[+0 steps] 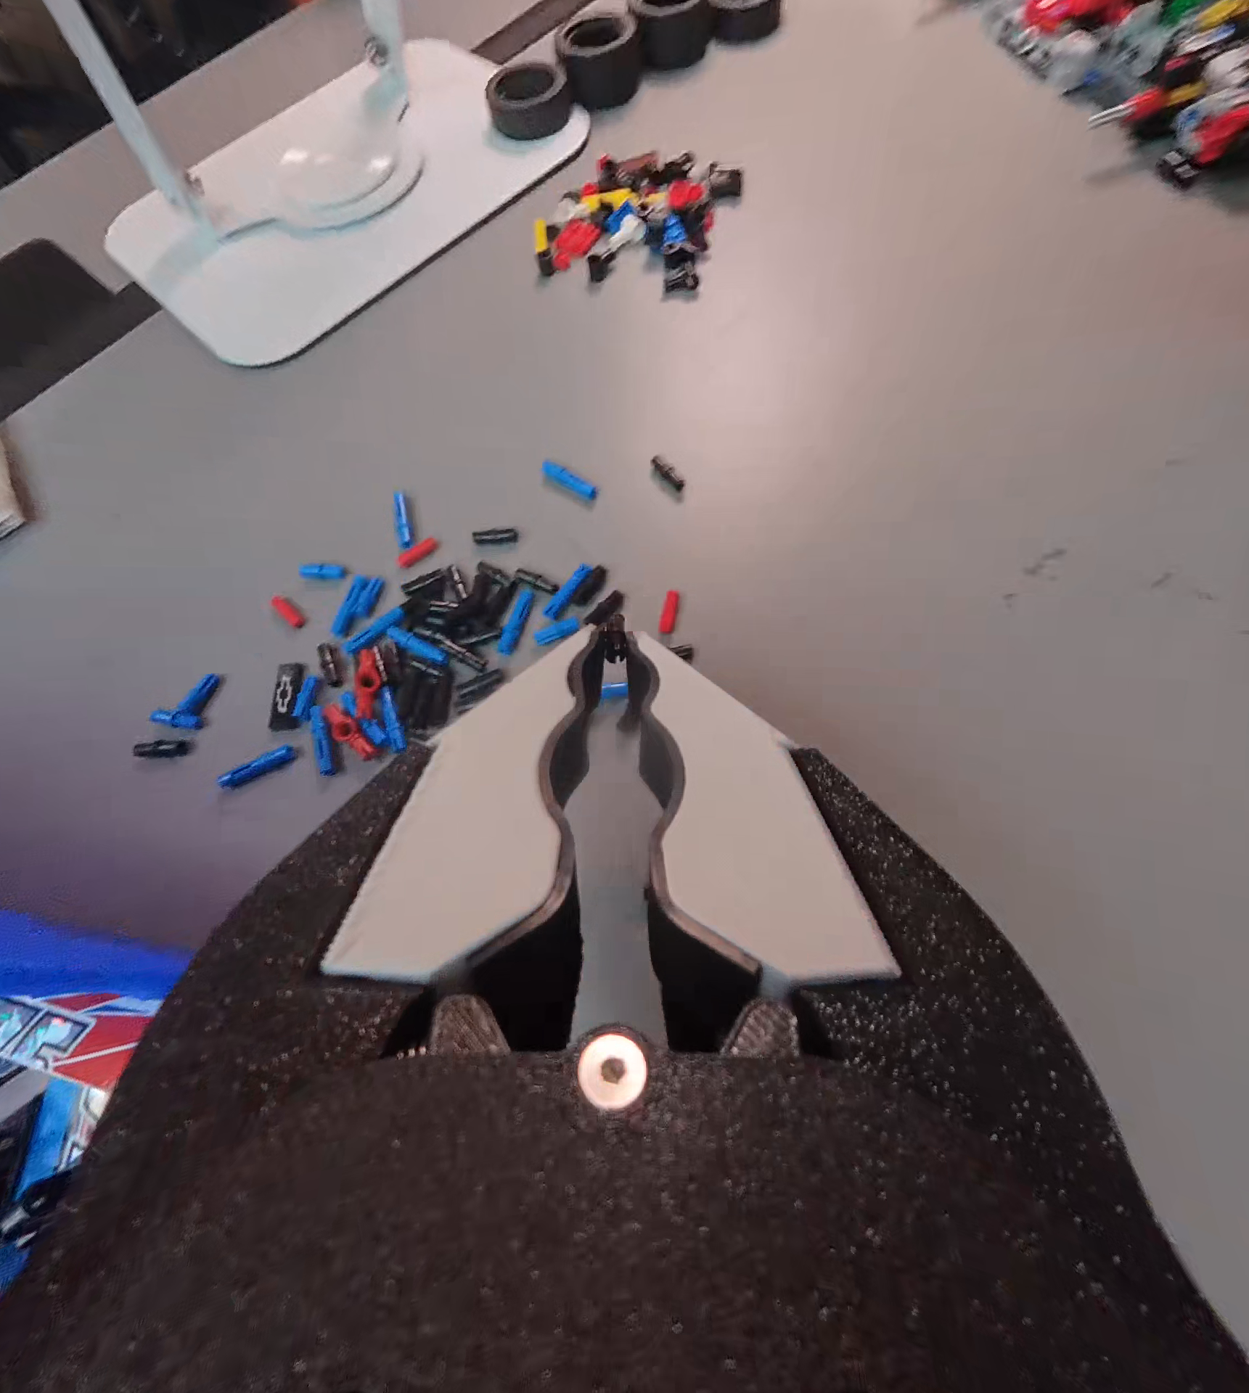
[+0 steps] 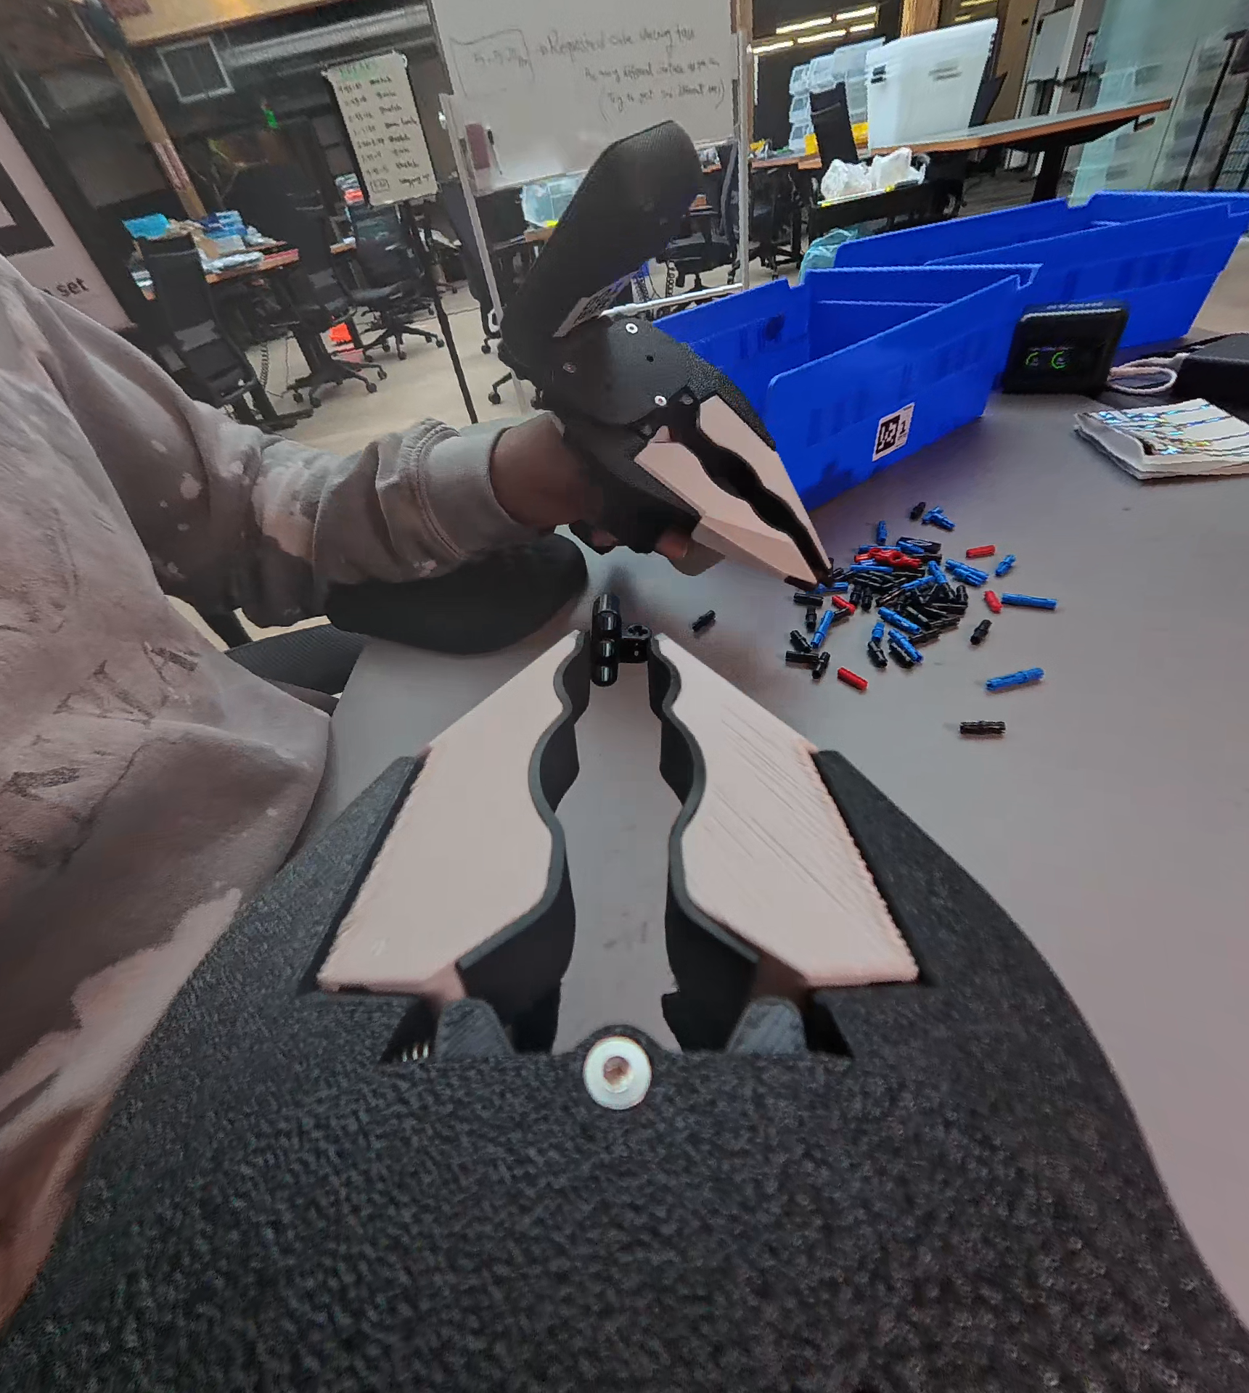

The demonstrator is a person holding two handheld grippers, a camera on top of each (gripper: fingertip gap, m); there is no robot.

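My left gripper (image 1: 613, 641) is shut on a small black pin (image 1: 615, 632) at the right edge of a loose pile of blue, black and red pins (image 1: 417, 648) on the grey table (image 1: 945, 528). The right wrist view shows it (image 2: 817, 577) with its tips down at the near-left edge of the same pile (image 2: 900, 603). My right gripper (image 2: 617, 647) is shut on a small black connector piece (image 2: 606, 641) with several holes. It holds the piece above the table, left of the pile.
A mixed pile of small coloured parts (image 1: 636, 215), black tyres (image 1: 598, 60) and a white stand base (image 1: 319, 218) lie farther back. A big heap of parts (image 1: 1171, 83) is at the far right. Blue bins (image 2: 983, 339), a small device (image 2: 1066, 347) and a booklet (image 2: 1179, 441) sit behind the pins. The grippers' ends are close to 15 centimeters from one another.
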